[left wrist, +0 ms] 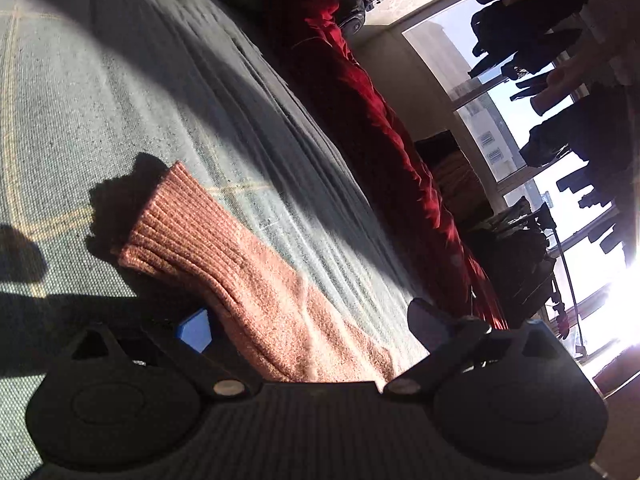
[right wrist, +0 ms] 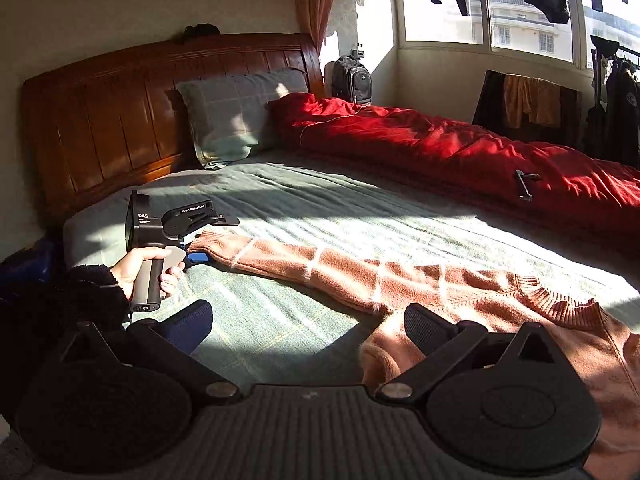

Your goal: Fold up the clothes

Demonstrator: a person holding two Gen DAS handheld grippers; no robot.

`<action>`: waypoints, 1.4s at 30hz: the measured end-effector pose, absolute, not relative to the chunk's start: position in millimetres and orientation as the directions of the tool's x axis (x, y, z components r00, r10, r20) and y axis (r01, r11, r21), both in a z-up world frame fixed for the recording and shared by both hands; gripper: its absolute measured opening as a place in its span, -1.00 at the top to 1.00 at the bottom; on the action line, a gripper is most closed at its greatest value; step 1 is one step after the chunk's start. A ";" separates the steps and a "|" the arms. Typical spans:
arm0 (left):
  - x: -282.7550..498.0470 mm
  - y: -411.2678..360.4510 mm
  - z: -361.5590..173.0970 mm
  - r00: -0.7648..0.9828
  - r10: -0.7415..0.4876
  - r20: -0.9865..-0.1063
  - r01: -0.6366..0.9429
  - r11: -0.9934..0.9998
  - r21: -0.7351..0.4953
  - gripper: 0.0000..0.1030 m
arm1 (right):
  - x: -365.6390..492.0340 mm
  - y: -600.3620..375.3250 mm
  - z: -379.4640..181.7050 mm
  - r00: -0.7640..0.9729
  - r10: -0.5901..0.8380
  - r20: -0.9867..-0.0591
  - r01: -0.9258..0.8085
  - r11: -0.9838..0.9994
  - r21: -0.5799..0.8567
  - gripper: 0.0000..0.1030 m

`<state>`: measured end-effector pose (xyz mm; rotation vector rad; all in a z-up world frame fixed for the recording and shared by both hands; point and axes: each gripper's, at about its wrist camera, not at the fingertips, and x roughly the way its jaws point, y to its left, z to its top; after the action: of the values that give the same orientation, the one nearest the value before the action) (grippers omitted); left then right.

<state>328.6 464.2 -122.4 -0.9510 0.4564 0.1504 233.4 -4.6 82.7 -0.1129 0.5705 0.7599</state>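
Sunlit bedding fills both views: a grey-green bedspread (right wrist: pixel 304 208) with a wooden headboard (right wrist: pixel 120 108) behind and a red quilt (right wrist: pixel 460 148) along its far side. On the spread I see the salmon knit sweater (right wrist: pixel 400 276) laid flat, one sleeve (right wrist: pixel 280 258) stretched straight out toward the headboard, collar (right wrist: pixel 560 304) and body nearest my right gripper.

The sleeve's long axis runs from the body out to its ribbed cuff (left wrist: pixel 172 220). My left gripper (right wrist: pixel 200 240), held in a hand (right wrist: pixel 148 272), is at that cuff end. In the left wrist view the sleeve passes between its two fingers, which stand wide apart; I cannot see either pad pressing the knit, so I judge it not yet gripped.

My right gripper (right wrist: pixel 308 326) has its jaws spread with nothing between them; one finger (right wrist: pixel 428 326) overlies the body's edge, the other sits over bare bedspread.

The left hand is therefore nearer the cuff; I judge folding the sleeve inward across the body falls to it.
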 end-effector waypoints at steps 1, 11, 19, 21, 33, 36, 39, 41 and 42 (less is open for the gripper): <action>329.2 463.7 -121.1 0.893 -0.057 -0.447 -0.331 0.591 -0.736 -0.25 | 233.3 -7.9 80.2 0.585 0.612 -0.533 -0.668 0.735 0.111 -1.00; 335.2 472.1 -79.4 0.883 0.037 -0.467 -0.354 0.708 -0.612 0.84 | 238.1 -41.5 61.5 0.621 0.534 -0.573 -0.556 0.816 0.159 -1.00; 325.3 486.3 -67.4 0.807 0.186 -0.560 -0.506 0.706 -0.495 0.74 | 243.1 -52.4 54.4 0.627 0.519 -0.581 -0.527 0.832 0.175 -1.00; 323.7 481.1 -58.6 0.771 0.262 -0.580 -0.554 0.724 -0.410 0.73 | 245.0 -55.4 51.6 0.627 0.517 -0.583 -0.516 0.836 0.186 -1.00; 398.9 345.0 -20.4 0.769 -0.238 -0.594 -0.027 0.915 -0.402 -0.14 | 247.0 -51.0 37.3 0.621 0.504 -0.600 -0.478 0.851 0.219 -1.00; 430.3 297.3 -39.1 0.697 -0.365 -0.617 0.076 0.893 -0.443 -0.14 | 244.8 -49.8 35.1 0.621 0.491 -0.611 -0.463 0.859 0.219 -1.00; 461.0 268.3 -63.3 0.633 -0.434 -0.641 0.092 0.864 -0.494 -0.14 | 239.8 -50.8 33.8 0.625 0.473 -0.621 -0.444 0.870 0.216 -1.00; 477.1 262.5 -82.8 0.592 -0.429 -0.683 0.037 0.861 -0.508 -0.14 | 234.4 -52.8 32.8 0.631 0.451 -0.631 -0.425 0.882 0.205 -1.00; 480.7 263.6 -88.5 0.600 -0.418 -0.682 0.025 0.862 -0.506 -0.14 | 231.9 -54.2 32.5 0.634 0.442 -0.635 -0.418 0.886 0.200 -1.00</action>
<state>480.7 263.6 -88.5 -0.4802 0.8977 -0.2686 231.9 -54.2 32.5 0.0348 0.7349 0.4913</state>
